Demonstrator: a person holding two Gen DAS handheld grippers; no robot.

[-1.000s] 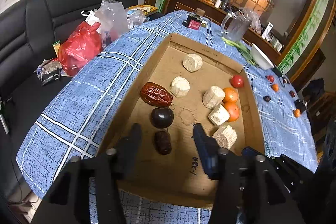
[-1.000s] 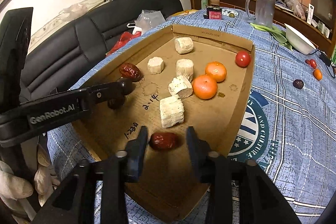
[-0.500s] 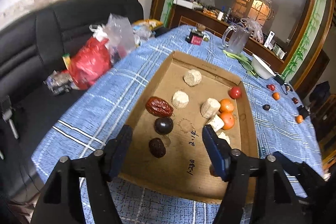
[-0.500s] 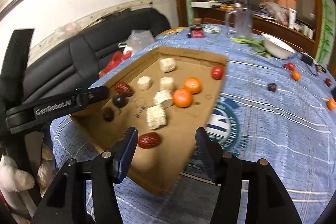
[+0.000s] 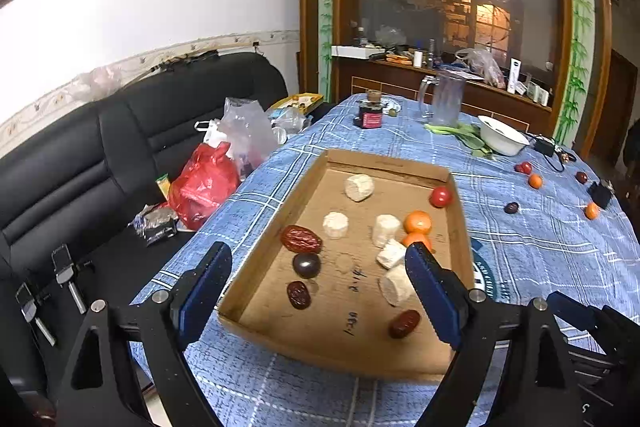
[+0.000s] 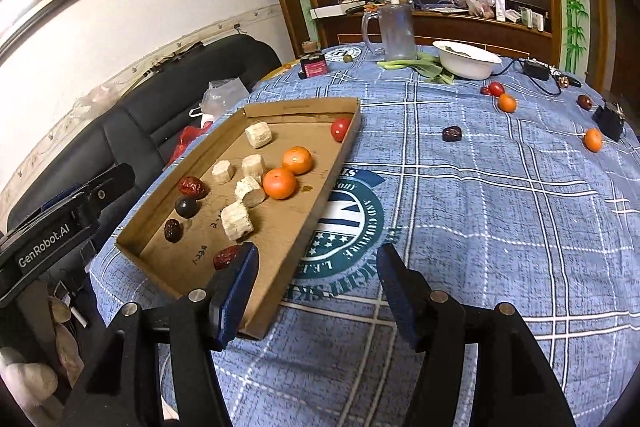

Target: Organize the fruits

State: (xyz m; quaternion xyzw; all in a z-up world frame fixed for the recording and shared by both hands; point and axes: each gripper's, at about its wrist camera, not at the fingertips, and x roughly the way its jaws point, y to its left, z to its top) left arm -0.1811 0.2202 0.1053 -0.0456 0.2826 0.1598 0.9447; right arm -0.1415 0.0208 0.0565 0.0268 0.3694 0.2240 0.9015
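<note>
1. Step in hand: we judge ourselves between picks. The left gripper (image 5: 316,291) and right gripper (image 6: 316,291) both hover with jaws apart, holding nothing.
2. Cardboard tray (image 6: 316,205), near the table's (image 6: 500,227) left edge: two oranges (image 6: 280,183), one tomato (image 6: 340,129), five pale chunks (image 6: 237,221) (what they are, we cannot tell), red dates (image 6: 226,257), one dark round fruit (image 6: 187,207).
3. Loose fruit toward the table's far right corner: a dark date (image 6: 452,133), small oranges (image 6: 593,139), red ones (image 6: 496,89).
4. White bowl (image 6: 468,61), far edge: contents unclear.
5. Next move, as we judge: the right gripper reaches for the nearest loose fruit, then carries it to the tray.
</note>
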